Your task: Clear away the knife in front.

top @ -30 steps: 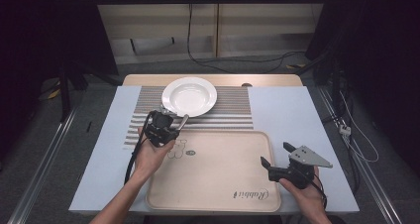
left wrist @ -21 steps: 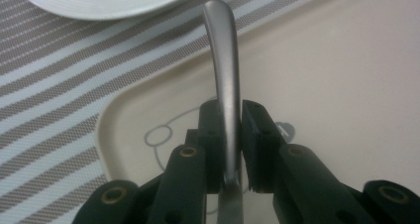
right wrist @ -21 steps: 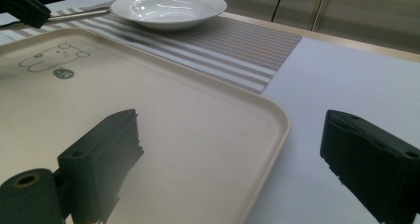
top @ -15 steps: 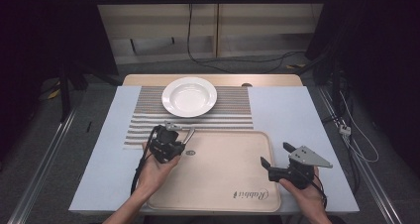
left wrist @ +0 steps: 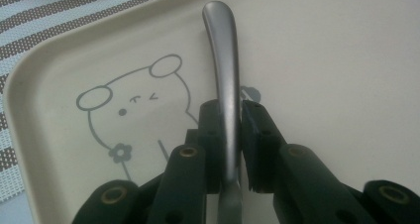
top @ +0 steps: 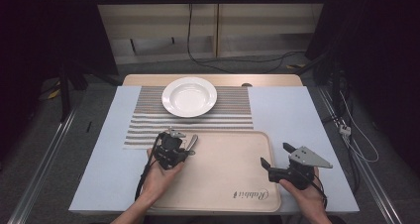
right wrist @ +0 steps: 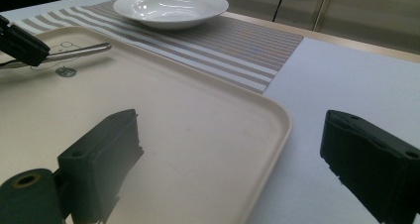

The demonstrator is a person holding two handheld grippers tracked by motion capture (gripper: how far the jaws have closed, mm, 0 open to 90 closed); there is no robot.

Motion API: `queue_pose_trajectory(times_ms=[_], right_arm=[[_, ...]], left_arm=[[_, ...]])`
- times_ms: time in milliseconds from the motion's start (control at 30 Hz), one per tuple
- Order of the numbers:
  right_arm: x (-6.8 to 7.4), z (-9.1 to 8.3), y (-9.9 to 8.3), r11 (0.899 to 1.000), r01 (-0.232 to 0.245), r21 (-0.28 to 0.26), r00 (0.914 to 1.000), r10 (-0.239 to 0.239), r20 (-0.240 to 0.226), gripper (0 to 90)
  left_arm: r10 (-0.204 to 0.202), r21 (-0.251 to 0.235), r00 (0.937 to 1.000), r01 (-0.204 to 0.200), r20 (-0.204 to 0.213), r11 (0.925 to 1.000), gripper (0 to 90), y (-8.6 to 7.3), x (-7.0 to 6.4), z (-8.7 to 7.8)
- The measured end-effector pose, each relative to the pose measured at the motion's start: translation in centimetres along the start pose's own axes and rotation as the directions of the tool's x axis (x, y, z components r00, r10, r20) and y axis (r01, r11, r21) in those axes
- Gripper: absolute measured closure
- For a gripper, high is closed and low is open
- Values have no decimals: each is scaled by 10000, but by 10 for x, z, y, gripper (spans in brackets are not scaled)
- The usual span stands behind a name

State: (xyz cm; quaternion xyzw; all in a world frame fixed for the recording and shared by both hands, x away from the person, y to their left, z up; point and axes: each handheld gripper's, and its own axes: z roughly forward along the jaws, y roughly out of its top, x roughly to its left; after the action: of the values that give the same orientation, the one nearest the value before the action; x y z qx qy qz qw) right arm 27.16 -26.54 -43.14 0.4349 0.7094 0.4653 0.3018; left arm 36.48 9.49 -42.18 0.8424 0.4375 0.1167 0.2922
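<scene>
Left gripper [left wrist: 229,149] pinches a metal handle [left wrist: 224,60], its long axis pointing up-frame over the tray [left wrist: 346,60]; right gripper [right wrist: 228,169] spread wide at lower right.

We see a beige tray [top: 223,174] printed with a grey line-drawn bear [left wrist: 133,105] holding a small flower, and dark script lettering near its front edge. A white plate [top: 189,96] sits on a brown-and-white striped mat [top: 148,125] over a pale blue cloth [top: 292,115]. Both tools are black; the handle [left wrist: 223,60] is silver-grey.
</scene>
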Motion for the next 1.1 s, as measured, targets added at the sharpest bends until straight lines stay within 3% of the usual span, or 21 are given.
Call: queue_pose_trajectory(times_ms=[333, 467, 600, 633, 733, 767, 800, 833, 867, 933, 967, 1033, 1100], right_arm=[[0, 0, 0, 10000, -5, 19, 10000, 5, 26, 85], [0, 1, 0, 10000, -15, 18, 10000, 15, 6, 85], [1, 2, 0, 10000, 42, 28, 10000, -41, -31, 85], [1, 2, 0, 10000, 55, 26, 10000, -55, -40, 85], [0, 3, 0, 10000, 54, 42, 10000, -54, -53, 86], [0, 4, 0, 10000, 22, 39, 10000, -22, -56, 85], [0, 4, 0, 10000, 22, 39, 10000, -22, -56, 85], [0, 4, 0, 10000, 26, 43, 10000, -26, -66, 85], [0, 4, 0, 10000, 15, 53, 10000, -15, -73, 85], [0, 4, 0, 10000, 5, 44, 10000, -5, -98, 85], [0, 4, 0, 10000, -4, 30, 9999, 4, -113, 85], [0, 4, 0, 10000, -9, 33, 9999, 10, -120, 85], [0, 5, 0, 10000, -3, 50, 9999, 3, -127, 85]], left_arm=[[-92, 155, 10000, 92, 15, 9998, 797, -7, 1, 9], [199, 144, 9998, -199, -8, 9997, 783, -7, 0, 9], [213, 73, 9996, -215, 189, 9997, 678, -7, 3, 8], [213, -42, 9988, -212, 444, 9998, 650, -6, 5, 7], [486, -286, 9985, -478, 270, 9984, 607, -2, 11, 0], [445, -379, 9986, -434, 281, 9983, 543, -1, 14, -1], [324, -521, 9976, -292, 610, 9982, 543, 0, 17, -3], [255, -658, 9978, -215, 608, 9976, 514, 2, 18, -4], [345, -598, 9955, -292, 884, 9978, 496, 3, 20, -6], [678, -756, 9870, -572, 1456, 9955, 579, 6, 19, -8], [797, -884, 9889, -689, 1253, 9937, 567, 7, 16, -9], [1135, -932, 9802, -993, 1623, 9907, 585, 12, 11, -10], [1477, -929, 9743, -1334, 1699, 9867, 643, 17, 5, -10]])
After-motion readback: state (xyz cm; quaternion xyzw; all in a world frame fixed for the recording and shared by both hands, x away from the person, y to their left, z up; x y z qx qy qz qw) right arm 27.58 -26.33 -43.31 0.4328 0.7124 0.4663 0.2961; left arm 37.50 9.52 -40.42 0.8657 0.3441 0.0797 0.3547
